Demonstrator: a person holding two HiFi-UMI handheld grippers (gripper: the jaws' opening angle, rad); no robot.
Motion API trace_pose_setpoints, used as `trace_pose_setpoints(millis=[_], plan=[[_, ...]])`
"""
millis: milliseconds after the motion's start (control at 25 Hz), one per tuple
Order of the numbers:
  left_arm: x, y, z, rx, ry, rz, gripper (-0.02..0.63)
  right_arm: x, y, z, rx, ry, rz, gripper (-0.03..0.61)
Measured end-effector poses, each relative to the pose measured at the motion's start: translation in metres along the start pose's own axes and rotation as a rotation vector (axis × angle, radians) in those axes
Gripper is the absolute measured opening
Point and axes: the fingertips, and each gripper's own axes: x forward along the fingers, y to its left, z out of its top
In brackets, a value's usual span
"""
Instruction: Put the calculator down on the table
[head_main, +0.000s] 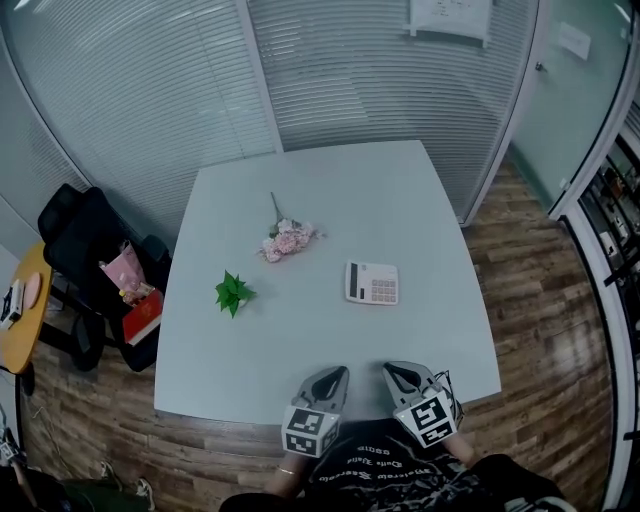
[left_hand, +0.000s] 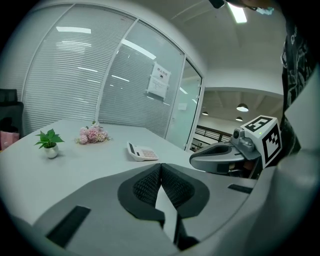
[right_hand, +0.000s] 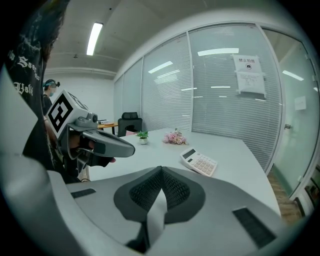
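Observation:
A white calculator (head_main: 372, 283) lies flat on the pale grey table (head_main: 400, 190), right of the middle; it also shows in the left gripper view (left_hand: 142, 151) and the right gripper view (right_hand: 199, 161). Both grippers hover side by side at the table's near edge, well short of the calculator. My left gripper (head_main: 335, 373) is shut with nothing between its jaws (left_hand: 160, 166). My right gripper (head_main: 395, 369) is likewise shut and empty (right_hand: 160, 170).
A pink flower bunch (head_main: 288, 239) lies at the table's middle and a small green potted plant (head_main: 233, 292) stands to its left. A black chair (head_main: 95, 265) with a pink bag and red box stands left of the table. Glass walls with blinds stand behind.

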Motion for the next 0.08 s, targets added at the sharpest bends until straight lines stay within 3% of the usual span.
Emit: trace_pose_setpoints(millis=[80], plan=[[0.0015, -0.0033, -0.005, 0.005, 0.027, -0.016, 0.02, 0.0013, -0.0011, -0.0015, 0.006, 0.004, 0.001, 0.006]])
